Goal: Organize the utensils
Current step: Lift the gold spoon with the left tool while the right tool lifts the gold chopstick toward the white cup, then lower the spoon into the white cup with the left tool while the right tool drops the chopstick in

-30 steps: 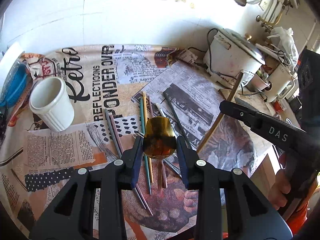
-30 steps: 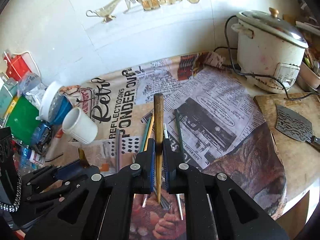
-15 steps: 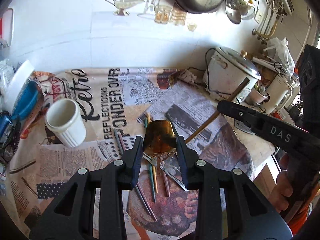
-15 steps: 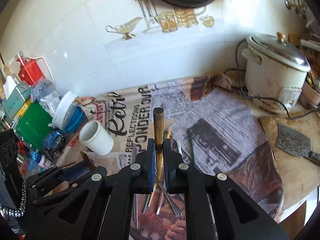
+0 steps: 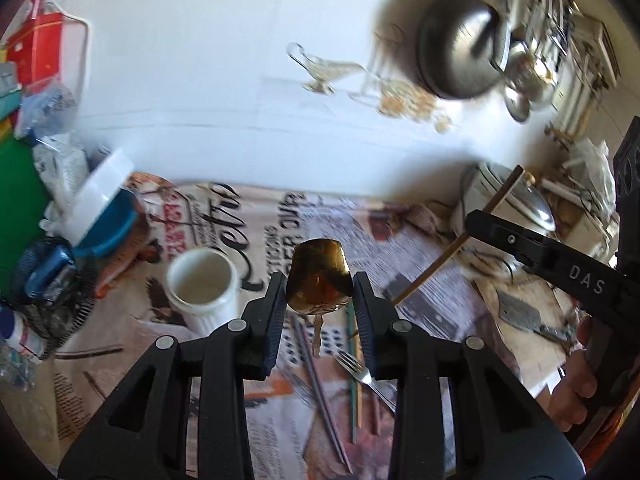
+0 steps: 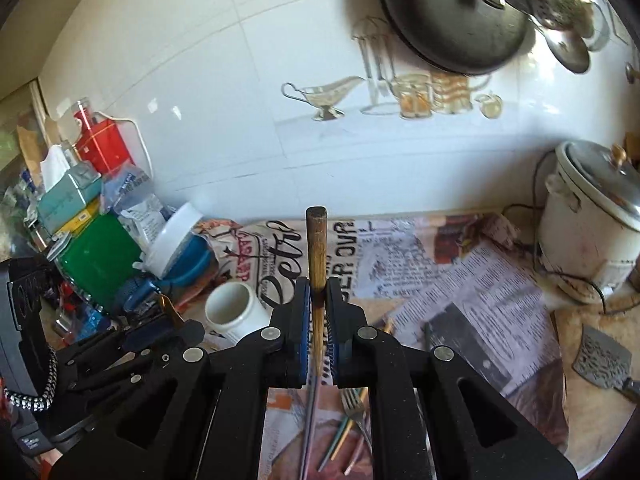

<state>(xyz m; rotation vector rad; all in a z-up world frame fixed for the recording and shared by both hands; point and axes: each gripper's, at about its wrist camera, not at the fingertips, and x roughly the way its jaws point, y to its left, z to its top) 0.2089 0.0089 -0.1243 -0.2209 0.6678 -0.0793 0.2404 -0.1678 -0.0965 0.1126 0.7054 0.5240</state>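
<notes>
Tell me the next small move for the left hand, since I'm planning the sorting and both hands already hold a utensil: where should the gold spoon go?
Probably carry the gold spoon, gripped by the left gripper, left to above the white cup and lower it in. The cup stands upright, looks empty, and is the only holder nearby; the right gripper with its wooden stick could follow.

Left gripper [image 5: 320, 292] fingers clamp partway apart; right gripper [image 6: 318, 300] fingers pinch nearly together, both angled downward.

Daylit fisheye views with strong barrel distortion and dark corner vignetting.
Motion blur smears the left view's hanging pan [image 5: 460, 60] and worktop [image 5: 436, 288] print; the right view is sharper, with glare on the white wall tiles [image 6: 224, 92].
</notes>
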